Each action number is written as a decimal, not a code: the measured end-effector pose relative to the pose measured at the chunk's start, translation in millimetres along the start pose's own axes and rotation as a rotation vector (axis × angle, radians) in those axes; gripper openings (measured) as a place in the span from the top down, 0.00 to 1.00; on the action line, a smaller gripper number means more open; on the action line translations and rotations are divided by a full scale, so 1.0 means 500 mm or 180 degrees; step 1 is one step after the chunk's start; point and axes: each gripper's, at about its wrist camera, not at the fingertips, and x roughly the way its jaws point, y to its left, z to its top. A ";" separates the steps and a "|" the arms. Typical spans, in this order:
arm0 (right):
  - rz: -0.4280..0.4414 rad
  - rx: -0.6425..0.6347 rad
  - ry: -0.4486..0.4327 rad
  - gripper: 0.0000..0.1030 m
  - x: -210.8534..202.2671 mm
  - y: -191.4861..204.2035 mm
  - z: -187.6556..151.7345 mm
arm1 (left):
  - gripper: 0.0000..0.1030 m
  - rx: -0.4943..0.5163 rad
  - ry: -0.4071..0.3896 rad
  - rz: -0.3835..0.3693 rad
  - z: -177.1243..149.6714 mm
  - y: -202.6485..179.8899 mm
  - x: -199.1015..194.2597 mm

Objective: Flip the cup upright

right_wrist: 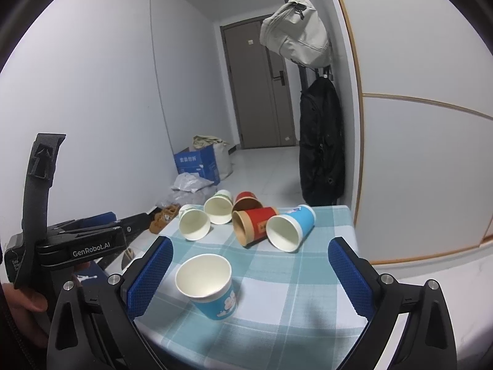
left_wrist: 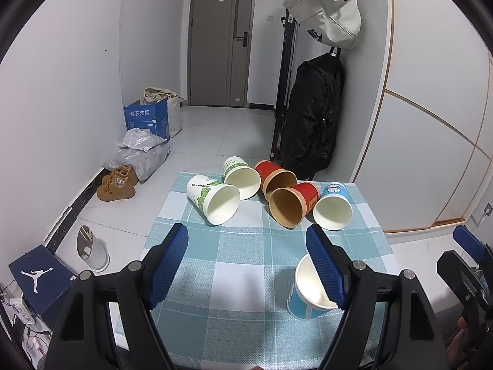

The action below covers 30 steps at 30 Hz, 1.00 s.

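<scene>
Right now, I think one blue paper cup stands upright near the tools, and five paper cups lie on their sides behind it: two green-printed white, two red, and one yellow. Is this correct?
Not quite: no cup is yellow. The fifth lying cup is a blue paper cup, as the right wrist view shows. The upright blue paper cup, the two green-printed white cups and the two red cups are as you say.

walls white | floor (left_wrist: 234,129) pale tile | door (left_wrist: 222,40) grey, shut
</scene>
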 end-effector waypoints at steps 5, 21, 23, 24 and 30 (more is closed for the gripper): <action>-0.0016 0.0005 0.0001 0.00 0.000 0.000 -0.001 | 0.27 -0.0031 -0.0017 0.0018 0.002 0.001 0.000; -0.0041 0.0011 0.0015 0.00 0.002 -0.003 0.000 | 0.27 -0.0067 0.0022 -0.0003 -0.006 0.003 0.003; -0.0042 0.0010 0.0015 0.00 0.002 -0.004 0.000 | 0.27 -0.0071 0.0020 -0.0007 -0.005 0.003 0.003; -0.0042 0.0011 0.0013 0.00 0.003 -0.005 0.000 | 0.27 -0.0064 0.0012 -0.0008 -0.005 0.002 0.002; -0.0051 0.0016 -0.0006 0.00 0.004 -0.007 0.000 | 0.27 -0.0049 0.0004 -0.0016 -0.005 0.000 0.003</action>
